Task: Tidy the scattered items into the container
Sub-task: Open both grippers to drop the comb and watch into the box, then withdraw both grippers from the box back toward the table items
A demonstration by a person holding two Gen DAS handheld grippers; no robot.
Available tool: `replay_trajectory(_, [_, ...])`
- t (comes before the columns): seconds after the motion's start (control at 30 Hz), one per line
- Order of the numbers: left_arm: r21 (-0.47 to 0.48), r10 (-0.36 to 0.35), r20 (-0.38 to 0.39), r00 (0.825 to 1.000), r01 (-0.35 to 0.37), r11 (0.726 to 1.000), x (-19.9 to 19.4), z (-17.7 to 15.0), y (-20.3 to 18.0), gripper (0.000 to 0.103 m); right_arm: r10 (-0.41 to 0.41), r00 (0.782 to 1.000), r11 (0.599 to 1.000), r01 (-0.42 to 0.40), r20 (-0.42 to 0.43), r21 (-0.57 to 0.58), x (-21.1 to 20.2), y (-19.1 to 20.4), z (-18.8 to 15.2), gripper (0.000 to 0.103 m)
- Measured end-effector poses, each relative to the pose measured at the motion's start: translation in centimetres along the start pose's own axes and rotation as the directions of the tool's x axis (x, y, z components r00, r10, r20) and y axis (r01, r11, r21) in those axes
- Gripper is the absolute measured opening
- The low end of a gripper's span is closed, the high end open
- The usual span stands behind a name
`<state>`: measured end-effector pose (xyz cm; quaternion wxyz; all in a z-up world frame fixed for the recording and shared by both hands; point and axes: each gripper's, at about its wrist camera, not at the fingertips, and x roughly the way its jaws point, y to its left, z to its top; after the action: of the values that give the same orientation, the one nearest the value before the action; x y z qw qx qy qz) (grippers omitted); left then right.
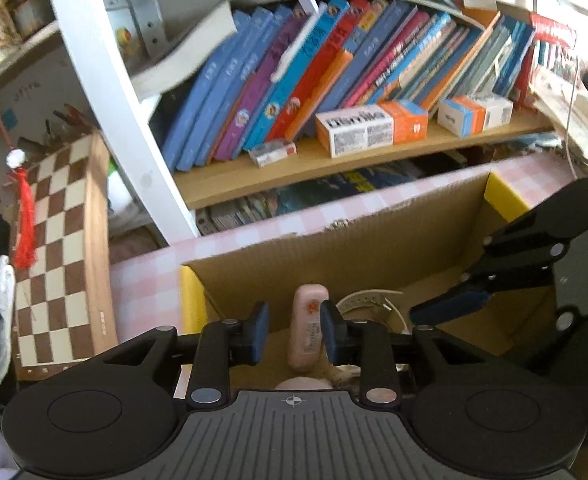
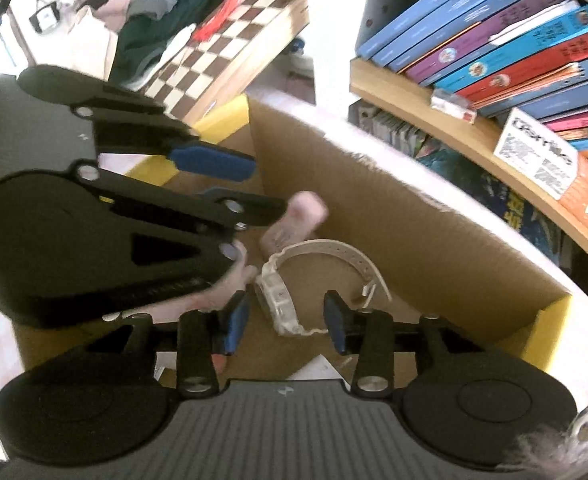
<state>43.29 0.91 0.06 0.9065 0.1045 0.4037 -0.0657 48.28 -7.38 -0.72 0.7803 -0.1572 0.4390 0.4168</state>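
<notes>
Now | left tool (image 1: 294, 330) apart, pink tube (image 1: 308, 326) between | right tool (image 2: 286, 322) apart over watch (image 2: 278, 296)

The right hand-held gripper (image 2: 286, 326) hangs over an open cardboard box (image 2: 414, 232) with yellow corners, its blue pads apart. A white wristwatch (image 2: 282, 300) lies on the box floor between them, touched by neither. The left hand-held gripper (image 2: 250, 188) reaches in from the left, a pink tube (image 2: 294, 220) at its fingertips. Behind the box, a shelf (image 2: 454, 136) carries leaning books, and a chessboard (image 2: 230, 48) stands further left.
</notes>
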Motion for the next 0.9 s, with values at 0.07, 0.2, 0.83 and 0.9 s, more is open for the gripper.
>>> replay_trajectory(0.07, [-0.018, -0.004, 0.025, 1.0, 0.004, 1.0, -1.2, -0.1, 0.3, 0.029, -0.005, 1.0, 1.0, 0.004, 0.017, 0.015, -0.9, -0.1, -0.2, 0.04])
replay_trajectory(0.2, [-0.047, -0.013, 0.084, 0.996, 0.017, 0.999, -3.8, -0.5, 0.7, 0.029, -0.026, 0.998, 0.999, 0.024, 0.053, 0.032, -2.8, 0.2, -0.6, 0.041])
replay_trajectory(0.83, [-0.068, -0.091, 0.273, 0.958, 0.114, 0.991, -15.1, -6.4, 0.7, 0.039, -0.114, 0.964, 0.993, 0.103, 0.239, 0.059, -12.5, 7.0, -4.2, 0.041])
replay_trajectory(0.9, [-0.063, -0.091, 0.282, 0.955, 0.114, 0.992, -15.9, -7.1, 0.6, 0.041, -0.125, 0.96, 0.992, 0.114, 0.25, 0.059, -13.1, 8.0, -4.8, 0.041])
